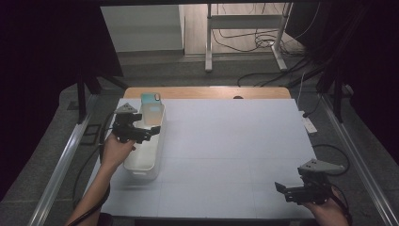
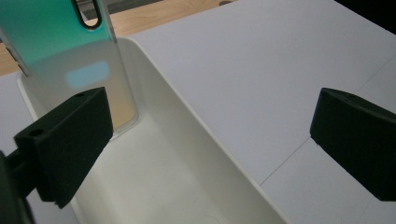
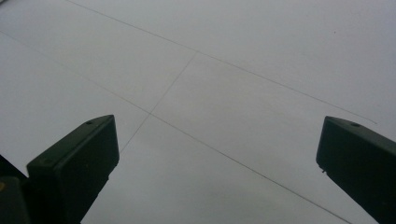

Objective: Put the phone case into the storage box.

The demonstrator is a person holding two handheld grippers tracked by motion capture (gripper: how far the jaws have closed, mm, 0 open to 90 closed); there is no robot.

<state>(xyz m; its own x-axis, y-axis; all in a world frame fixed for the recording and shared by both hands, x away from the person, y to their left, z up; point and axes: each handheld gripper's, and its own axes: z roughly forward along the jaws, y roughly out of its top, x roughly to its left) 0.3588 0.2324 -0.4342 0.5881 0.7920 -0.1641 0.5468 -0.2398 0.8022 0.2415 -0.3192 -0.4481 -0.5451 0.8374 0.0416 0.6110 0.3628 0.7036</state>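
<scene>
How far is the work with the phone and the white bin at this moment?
Done: the phone already stands in the white bin, leaning on its far end wall. In hand: nothing; the left gripper hovers open over the bin, holding nothing. Left: probably only to draw that hand back. The right gripper waits open over the bare table.

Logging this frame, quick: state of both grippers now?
Left gripper: open, empty, over the white bin near the leaning phone.
Right gripper: open, empty, above the white table.
</scene>
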